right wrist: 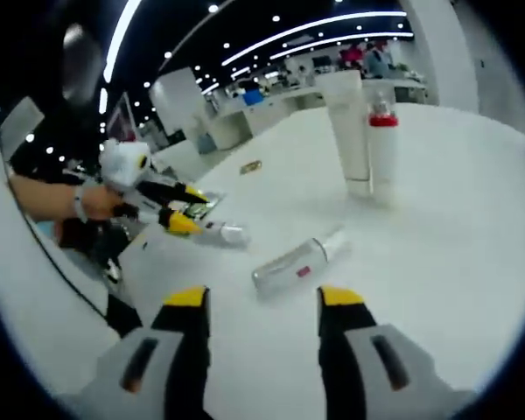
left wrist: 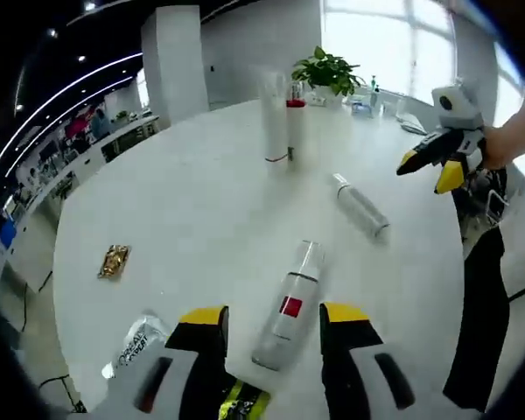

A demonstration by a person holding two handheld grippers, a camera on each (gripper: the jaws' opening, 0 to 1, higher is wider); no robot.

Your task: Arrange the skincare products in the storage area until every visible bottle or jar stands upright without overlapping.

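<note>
A silver bottle with a red label (left wrist: 289,306) lies on the round white table (left wrist: 192,201), between the jaws of my open left gripper (left wrist: 276,315). A second silver bottle (left wrist: 360,206) lies farther off; in the right gripper view this bottle (right wrist: 293,262) is just ahead of my open right gripper (right wrist: 265,297). A tall white tube (left wrist: 274,118) and a white bottle with a red cap (left wrist: 295,127) stand upright side by side at the far side. The right gripper (left wrist: 429,171) hangs above the table's right edge. The left gripper (right wrist: 191,208) straddles the first bottle (right wrist: 223,232).
A small gold packet (left wrist: 114,261) lies at the left of the table and a printed sachet (left wrist: 136,346) beside my left jaw. A potted plant (left wrist: 328,70) and small items stand at the far edge. A person's hand (right wrist: 79,201) holds the left gripper.
</note>
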